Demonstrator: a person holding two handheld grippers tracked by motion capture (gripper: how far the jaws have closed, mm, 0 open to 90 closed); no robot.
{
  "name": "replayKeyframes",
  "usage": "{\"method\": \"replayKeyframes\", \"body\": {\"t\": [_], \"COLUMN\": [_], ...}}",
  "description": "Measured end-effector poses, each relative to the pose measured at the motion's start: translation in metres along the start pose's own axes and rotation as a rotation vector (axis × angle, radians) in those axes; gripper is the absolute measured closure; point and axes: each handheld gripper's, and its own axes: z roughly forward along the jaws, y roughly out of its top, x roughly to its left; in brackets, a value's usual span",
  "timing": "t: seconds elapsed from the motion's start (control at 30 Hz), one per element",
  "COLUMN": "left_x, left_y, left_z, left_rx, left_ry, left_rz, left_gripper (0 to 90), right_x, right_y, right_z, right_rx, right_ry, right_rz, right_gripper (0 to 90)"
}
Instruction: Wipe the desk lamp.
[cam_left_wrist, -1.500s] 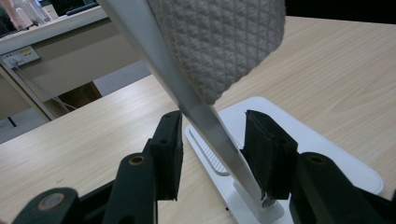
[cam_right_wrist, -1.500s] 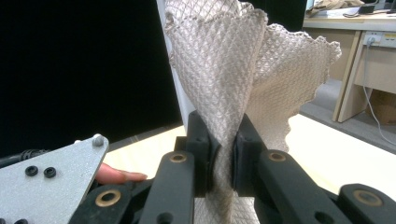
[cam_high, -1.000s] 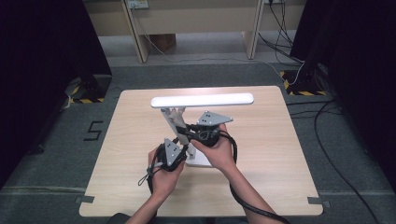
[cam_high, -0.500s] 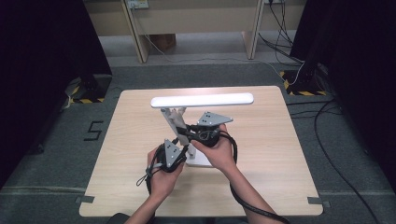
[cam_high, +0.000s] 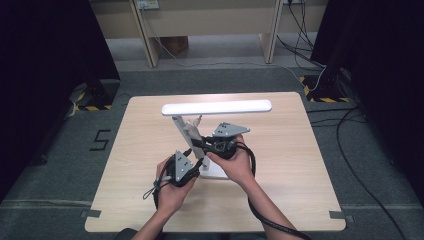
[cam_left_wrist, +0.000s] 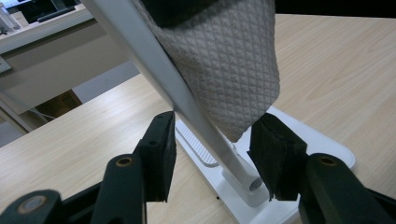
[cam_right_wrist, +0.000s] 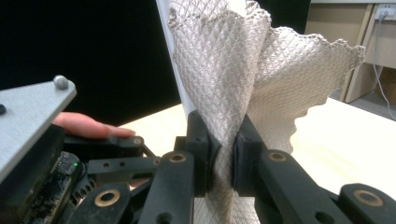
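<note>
At table centre stands a white desk lamp (cam_high: 216, 107), its base (cam_high: 216, 172) near the front edge and its light bar lying level from nine to three o'clock above the tilted stem (cam_high: 183, 132). Both hands work at the stem. The right gripper (cam_high: 199, 145), reaching in from three o'clock, has its jaws clenched on a fold of grey waffle-weave cloth (cam_right_wrist: 243, 79), pressed against the stem. The left gripper (cam_left_wrist: 212, 149) sits at seven o'clock of the base with its jaws straddling the lower stem (cam_left_wrist: 187, 105); they have just been opening, and the pads now stand clear of the stem on either side, the cloth's tip (cam_left_wrist: 224, 60) hanging between them.

The step looks like wiping the stem with the cloth, the left gripper having let go of its steadying hold. Next the left gripper probably needs a fresh grip on the stem or base, so the lamp does not tip while the right drags the cloth along the stem.
</note>
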Motion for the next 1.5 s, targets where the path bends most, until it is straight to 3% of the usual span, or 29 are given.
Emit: {"method": "replayKeyframes", "body": {"t": [0.4,0.73,1.5], "left_x": [0.001,0.0,0.001], "left_y": [-0.002,-0.003,-0.006], "left_z": [-0.002,-0.002,-0.003], "left_rx": [-0.003,-0.004,-0.009], "left_ry": [-0.031,-0.051,-0.092], "left_rz": [-0.005,0.006,-0.01], "left_gripper": [47.8,46.9,41.8], "right_x": [-0.003,-0.008,-0.017], "right_y": [-0.009,-0.014,-0.041], "right_z": [0.0,-0.001,0.0], "right_rx": [0.019,0.026,0.079], "right_ry": [0.008,0.026,0.02], "right_rz": [0.024,0.01,0.063], "right_gripper": [80.6,80.4,80.4]}}
